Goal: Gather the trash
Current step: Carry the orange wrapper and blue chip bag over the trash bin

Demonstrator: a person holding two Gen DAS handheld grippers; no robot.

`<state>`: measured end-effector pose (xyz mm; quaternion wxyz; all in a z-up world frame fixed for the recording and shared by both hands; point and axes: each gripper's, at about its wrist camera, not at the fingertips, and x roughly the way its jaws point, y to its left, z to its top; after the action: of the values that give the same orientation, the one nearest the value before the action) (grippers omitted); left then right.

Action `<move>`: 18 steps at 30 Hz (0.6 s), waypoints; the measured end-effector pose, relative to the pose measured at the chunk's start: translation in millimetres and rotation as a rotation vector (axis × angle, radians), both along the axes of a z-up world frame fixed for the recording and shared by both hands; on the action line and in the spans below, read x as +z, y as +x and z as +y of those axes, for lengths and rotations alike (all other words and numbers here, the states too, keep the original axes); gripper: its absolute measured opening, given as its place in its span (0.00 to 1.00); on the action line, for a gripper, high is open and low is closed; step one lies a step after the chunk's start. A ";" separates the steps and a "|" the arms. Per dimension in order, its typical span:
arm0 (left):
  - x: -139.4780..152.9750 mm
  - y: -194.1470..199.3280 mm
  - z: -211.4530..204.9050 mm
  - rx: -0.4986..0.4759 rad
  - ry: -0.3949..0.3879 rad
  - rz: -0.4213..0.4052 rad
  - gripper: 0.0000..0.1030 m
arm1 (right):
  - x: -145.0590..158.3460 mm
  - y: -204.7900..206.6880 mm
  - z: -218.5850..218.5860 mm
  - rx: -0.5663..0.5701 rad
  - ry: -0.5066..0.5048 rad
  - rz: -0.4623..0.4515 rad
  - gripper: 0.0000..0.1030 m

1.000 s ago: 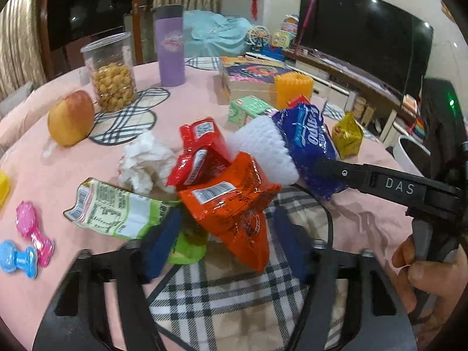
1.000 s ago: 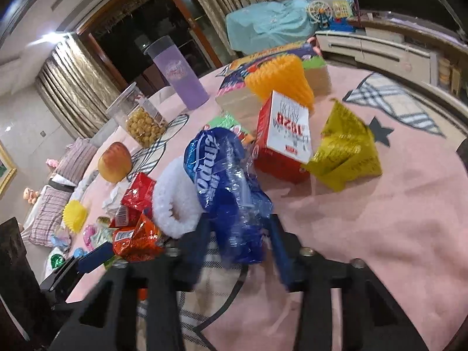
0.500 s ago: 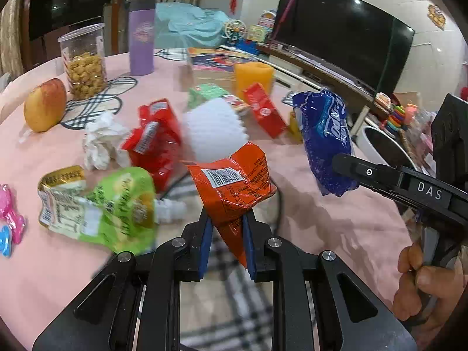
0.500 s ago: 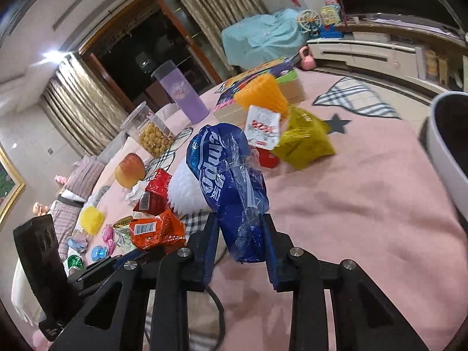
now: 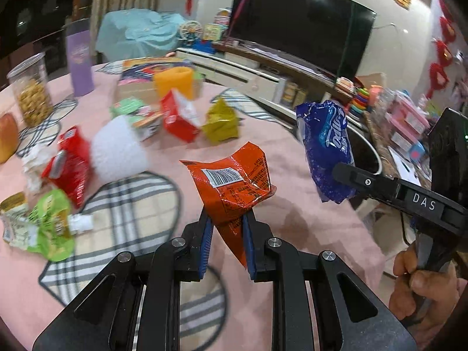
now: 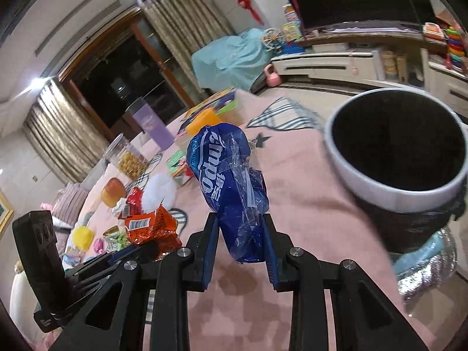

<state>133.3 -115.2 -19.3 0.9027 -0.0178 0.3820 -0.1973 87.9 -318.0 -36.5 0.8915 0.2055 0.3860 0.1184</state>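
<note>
A round table under a pink cloth (image 5: 307,228) stands in a living room, with a dark television on the far wall and curtains to the left. Litter lies across the table's left half: a red wrapper (image 5: 70,169), a green pouch (image 5: 54,228), a crumpled tissue (image 5: 33,166), a white foam sleeve (image 5: 117,149), a red carton (image 5: 180,115) and a yellow wrapper (image 5: 220,121). The left gripper (image 5: 225,234) is pinching an orange wrapper (image 5: 234,181), its blue pads pressed on the wrapper's lower tail and the packet clear of the cloth. The right gripper (image 6: 241,248) is clamped on a blue plastic bag (image 6: 231,181), also lifted off the table. In the right wrist view a white-rimmed bin (image 6: 389,196) with a dark interior sits just beyond the table's right edge; its depth cannot be read from the blurred rim. Judged from this, the step in hand is carrying two collected pieces to the bin. The next move calls for bringing each gripper over the bin's mouth and spreading the jaws so the light wrappers drop inside and do not catch on the rim, then going back for the litter on the left.
</note>
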 end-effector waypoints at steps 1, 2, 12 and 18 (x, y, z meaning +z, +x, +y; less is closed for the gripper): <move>1.2 0.2 -5.2 -0.011 0.000 -0.003 0.17 | 0.7 -2.3 -4.7 -0.010 -0.001 -0.001 0.28; 2.3 0.6 -10.8 -0.021 0.001 -0.005 0.17 | 1.4 -4.4 -10.2 -0.022 -0.001 -0.001 0.28; 10.9 3.4 -68.2 -0.121 0.017 -0.020 0.17 | 9.3 -22.4 -63.1 -0.127 -0.018 -0.016 0.28; 16.7 6.7 -95.1 -0.162 0.021 -0.031 0.17 | 13.0 -27.2 -88.2 -0.181 -0.027 -0.021 0.28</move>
<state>140.0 -210.3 -2.6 0.8897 0.0257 0.3704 -0.2657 60.7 -406.2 -23.5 0.9052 0.2263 0.3581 0.0341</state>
